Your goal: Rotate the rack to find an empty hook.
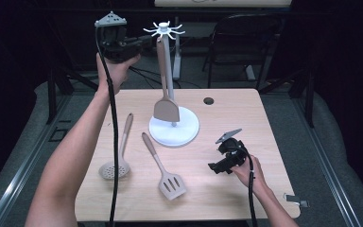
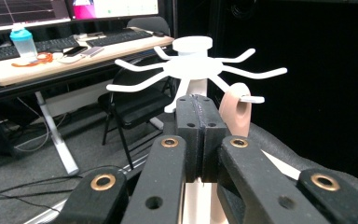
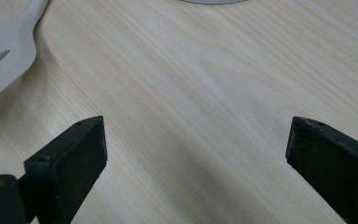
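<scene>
Currently hanging: spatula point(image 1: 164, 101), looped on rack point(image 1: 163, 29) hook, far centre, storing upright.
Left gripper point(image 1: 139, 43): jaws clenched, holding nothing, hovering beside hook.
Right gripper point(image 1: 213, 167): resting near right, jaws spread, waiting.

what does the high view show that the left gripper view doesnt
High view alone: the table, the skimmer, the slotted turner, the rack's round base, the hung spatula's blade and the right gripper, open above the wood.
Left gripper view alone: a desk with keyboards and a bottle.
Both: the rack's hooks, the spatula's looped handle end, the shut left gripper.
</scene>
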`<state>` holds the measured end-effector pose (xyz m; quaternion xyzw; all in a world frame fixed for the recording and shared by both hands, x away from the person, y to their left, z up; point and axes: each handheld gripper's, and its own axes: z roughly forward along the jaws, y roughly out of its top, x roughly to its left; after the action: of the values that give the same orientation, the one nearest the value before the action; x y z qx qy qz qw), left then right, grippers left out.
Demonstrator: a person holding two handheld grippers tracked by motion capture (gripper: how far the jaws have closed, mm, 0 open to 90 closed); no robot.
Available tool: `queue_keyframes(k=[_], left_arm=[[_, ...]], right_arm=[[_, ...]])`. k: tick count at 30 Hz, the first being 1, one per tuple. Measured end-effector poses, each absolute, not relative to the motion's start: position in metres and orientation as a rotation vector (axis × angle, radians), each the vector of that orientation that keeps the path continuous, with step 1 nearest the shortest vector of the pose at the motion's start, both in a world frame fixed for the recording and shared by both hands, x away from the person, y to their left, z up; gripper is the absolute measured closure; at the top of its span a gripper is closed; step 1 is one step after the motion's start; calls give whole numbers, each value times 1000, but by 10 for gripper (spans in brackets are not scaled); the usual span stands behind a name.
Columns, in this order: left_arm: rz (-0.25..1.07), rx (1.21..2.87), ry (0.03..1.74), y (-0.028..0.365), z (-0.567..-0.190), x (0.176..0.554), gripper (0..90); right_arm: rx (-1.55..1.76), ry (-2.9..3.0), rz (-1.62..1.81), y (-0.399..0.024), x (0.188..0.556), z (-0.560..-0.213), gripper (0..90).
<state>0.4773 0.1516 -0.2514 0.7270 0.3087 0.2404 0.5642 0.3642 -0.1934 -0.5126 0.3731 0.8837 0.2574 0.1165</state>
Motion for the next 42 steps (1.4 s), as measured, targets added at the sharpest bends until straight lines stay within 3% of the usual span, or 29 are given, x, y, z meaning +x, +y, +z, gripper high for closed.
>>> queue_keyframes(k=[10, 18, 19, 28, 36, 42], left_arm=[[551, 1716, 725, 163, -256, 467, 885], [517, 1792, 724, 169, -270, 462, 779], [506, 1819, 730, 170, -275, 461, 709], [469, 1939, 792, 173, -308, 457, 407], [455, 1991, 833, 175, -334, 451, 240], [436, 2035, 889, 178, -368, 445, 176]], right_arm=[[1095, 2596, 750, -193, 364, -511, 72], [1080, 2603, 749, -193, 364, -512, 71], [1081, 2606, 744, -192, 364, -512, 71], [1086, 2608, 764, -191, 364, -513, 70], [1085, 2621, 756, -190, 364, -514, 70], [1072, 2633, 744, -189, 363, -514, 70]])
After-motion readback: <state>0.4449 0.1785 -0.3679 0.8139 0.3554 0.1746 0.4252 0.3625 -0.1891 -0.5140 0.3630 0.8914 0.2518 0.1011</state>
